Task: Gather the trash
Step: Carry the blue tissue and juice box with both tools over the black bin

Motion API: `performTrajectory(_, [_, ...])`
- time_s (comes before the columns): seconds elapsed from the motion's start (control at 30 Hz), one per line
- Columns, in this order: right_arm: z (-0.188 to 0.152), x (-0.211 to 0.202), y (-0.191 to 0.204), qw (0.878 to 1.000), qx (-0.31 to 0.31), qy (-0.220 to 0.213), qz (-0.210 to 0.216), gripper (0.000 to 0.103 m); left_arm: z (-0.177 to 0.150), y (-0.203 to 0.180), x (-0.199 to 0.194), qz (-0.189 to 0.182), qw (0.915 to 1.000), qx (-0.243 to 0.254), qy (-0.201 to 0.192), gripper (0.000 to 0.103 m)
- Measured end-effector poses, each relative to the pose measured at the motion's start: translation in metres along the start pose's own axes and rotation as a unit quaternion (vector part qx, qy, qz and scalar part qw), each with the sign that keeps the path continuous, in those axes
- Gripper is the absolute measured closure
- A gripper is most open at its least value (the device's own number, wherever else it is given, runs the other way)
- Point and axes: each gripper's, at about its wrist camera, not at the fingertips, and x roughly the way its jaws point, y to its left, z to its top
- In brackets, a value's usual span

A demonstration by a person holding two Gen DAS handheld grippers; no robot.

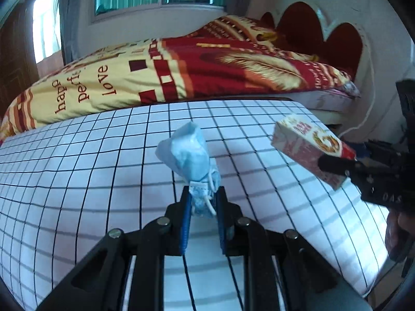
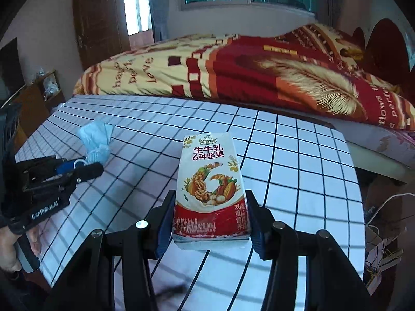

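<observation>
Above the grid-patterned table [image 1: 77, 171], beside the bed [image 1: 181, 72], the right gripper [image 2: 211, 223] is clamping a milk carton [image 2: 211, 184] (nut-flavoured), while the left gripper [image 1: 203, 202] is pinching a crumpled blue face mask [image 1: 188, 153].

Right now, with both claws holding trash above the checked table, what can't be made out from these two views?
- Where the trash goes: no bin shows in either view.
- Face mask: its lower end sits hidden between the left claw fingers.
- Milk carton: its base is cut off by the right claw; small print is blurred.
- Table: near edge hidden behind the claw frames.
</observation>
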Motion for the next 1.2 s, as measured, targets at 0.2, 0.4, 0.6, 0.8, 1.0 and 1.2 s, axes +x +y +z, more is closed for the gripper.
performTrajectory(0.2, [-0.026,-0.053,0.012,1.0,-0.001,-0.031,0.002,0.05,-0.02,-0.018,-0.03,-0.006,0.9999,0.009,-0.013,0.084])
performTrajectory(0.4, [-0.056,-0.1,0.016,0.999,0.009,-0.053,0.003,0.05,-0.044,-0.037,-0.057,-0.011,0.9997,0.0,-0.022,0.084])
performTrajectory(0.6, [-0.086,-0.143,0.018,0.997,0.016,-0.072,-0.003,0.05,-0.064,-0.066,-0.078,-0.031,0.9992,0.011,-0.024,0.084])
performTrajectory(0.8, [-0.117,-0.183,0.014,0.996,0.022,-0.082,-0.022,0.05,-0.075,-0.097,-0.095,-0.053,0.9979,0.026,-0.028,0.084])
performTrajectory(1.0, [-0.146,-0.212,-0.001,0.995,0.037,-0.087,-0.044,0.05,-0.079,-0.131,-0.105,-0.075,0.9954,0.045,-0.038,0.084])
performTrajectory(1.2, [-0.173,-0.241,-0.023,0.992,0.052,-0.09,-0.064,0.05,-0.088,-0.17,-0.115,-0.092,0.9922,0.073,-0.042,0.084])
